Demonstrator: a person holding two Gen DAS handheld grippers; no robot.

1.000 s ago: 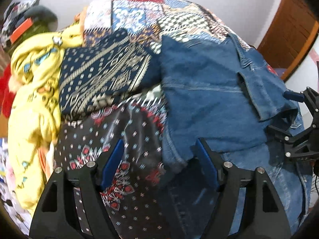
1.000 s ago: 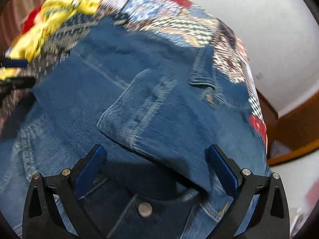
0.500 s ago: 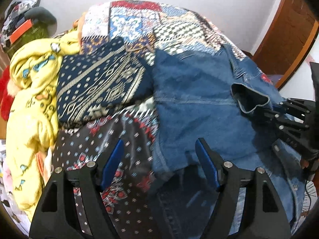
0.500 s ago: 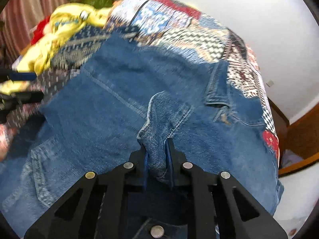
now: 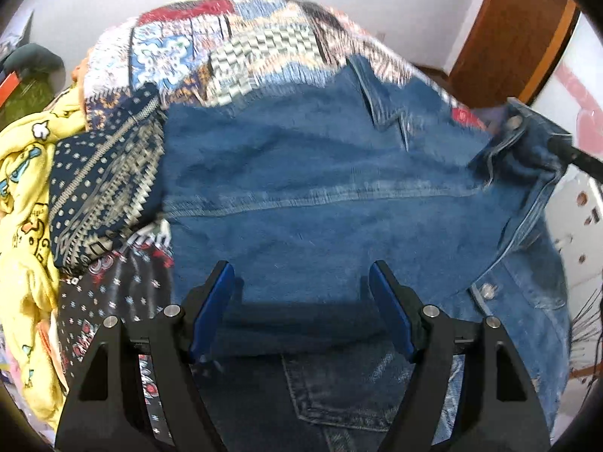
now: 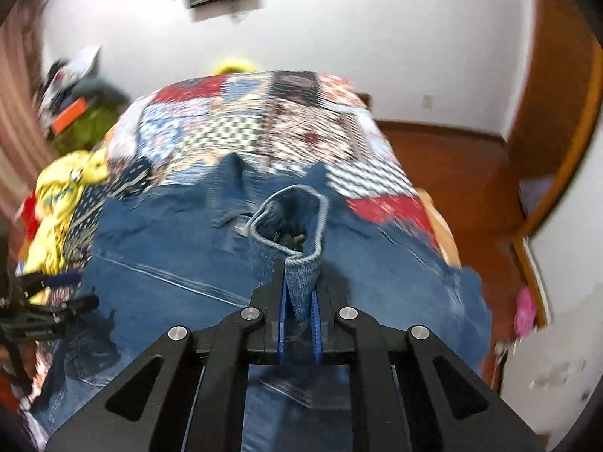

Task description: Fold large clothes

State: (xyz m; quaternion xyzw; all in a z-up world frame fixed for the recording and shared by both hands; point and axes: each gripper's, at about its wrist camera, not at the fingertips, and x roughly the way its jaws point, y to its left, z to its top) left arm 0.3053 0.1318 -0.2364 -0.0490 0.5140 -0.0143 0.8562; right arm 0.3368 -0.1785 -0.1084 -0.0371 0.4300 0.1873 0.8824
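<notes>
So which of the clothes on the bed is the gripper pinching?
The blue denim jacket. The right gripper is shut on its cuff; the yellow garment and navy patterned cloth lie untouched beside it.

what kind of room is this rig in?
Most likely a home bedroom: a bed under a patchwork quilt, clothes piled on it, such as a denim jacket and a yellow garment, plus a wooden door frame against plain white walls.

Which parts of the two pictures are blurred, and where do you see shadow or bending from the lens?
Left wrist view: the patchwork bedspread and denim jacket are smeared, the left gripper stays sharp and casts a dark shadow beneath; the door frame curves. Right wrist view: the bedspread and room edges blur, while the right gripper and pinched cuff look clear.
</notes>
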